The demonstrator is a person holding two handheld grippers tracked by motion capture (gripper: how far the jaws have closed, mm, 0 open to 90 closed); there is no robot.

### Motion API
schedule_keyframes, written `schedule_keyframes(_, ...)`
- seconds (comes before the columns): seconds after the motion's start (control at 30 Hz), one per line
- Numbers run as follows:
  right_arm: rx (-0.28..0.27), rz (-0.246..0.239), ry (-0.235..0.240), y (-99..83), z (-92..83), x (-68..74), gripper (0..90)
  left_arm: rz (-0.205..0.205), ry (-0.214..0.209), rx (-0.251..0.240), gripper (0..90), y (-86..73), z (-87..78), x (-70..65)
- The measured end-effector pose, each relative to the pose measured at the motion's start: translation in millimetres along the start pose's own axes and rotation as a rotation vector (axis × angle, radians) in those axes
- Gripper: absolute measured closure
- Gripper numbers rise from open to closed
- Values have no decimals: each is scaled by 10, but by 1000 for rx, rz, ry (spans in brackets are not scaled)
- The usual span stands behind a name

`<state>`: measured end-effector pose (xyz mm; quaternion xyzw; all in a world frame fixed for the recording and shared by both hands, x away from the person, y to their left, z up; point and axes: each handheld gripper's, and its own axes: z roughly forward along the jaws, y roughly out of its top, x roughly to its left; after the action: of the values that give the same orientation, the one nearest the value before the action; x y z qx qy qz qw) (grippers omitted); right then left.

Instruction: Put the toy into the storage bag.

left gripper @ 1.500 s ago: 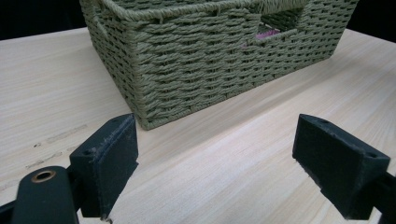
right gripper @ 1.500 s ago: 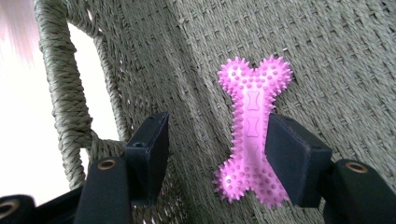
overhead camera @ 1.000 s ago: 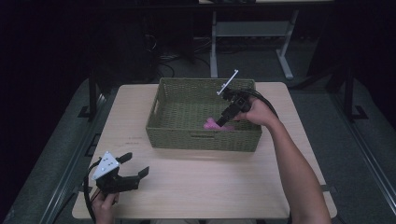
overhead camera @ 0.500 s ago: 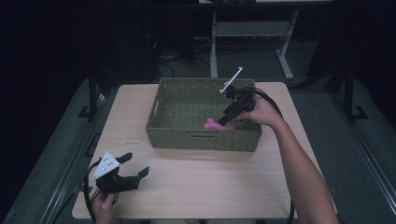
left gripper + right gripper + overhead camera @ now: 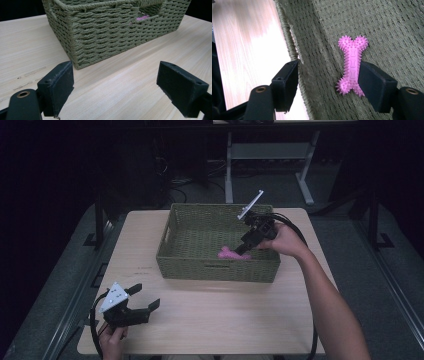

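basket (image 5: pixel 387 30) holds spiky pink bone (image 5: pixel 351 65)

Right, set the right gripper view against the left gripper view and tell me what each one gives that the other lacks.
Right gripper view: the basket's woven floor from inside, with the whole pink spiked bone toy lying flat on it, between the right gripper's open jaws, which have just been opening.

Left gripper view: the green woven basket from outside, its side wall and handle slot, and the left gripper open above the wooden table.

Both: the basket, the table and some pink of the toy; the left gripper view catches it through the slot.
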<state>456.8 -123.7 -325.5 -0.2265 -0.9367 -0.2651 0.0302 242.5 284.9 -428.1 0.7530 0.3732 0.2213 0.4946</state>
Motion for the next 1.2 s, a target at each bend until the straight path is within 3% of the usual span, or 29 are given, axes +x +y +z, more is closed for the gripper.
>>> schedule_keyframes(0.47,-23,-52,-3,-20,-124,195,309,1,6,0,138,-2,-8,2)
schedule_keyframes(1.2,-50,-61,10,-304,-190,420,296,-1,5,2,139,-2,2,-5)
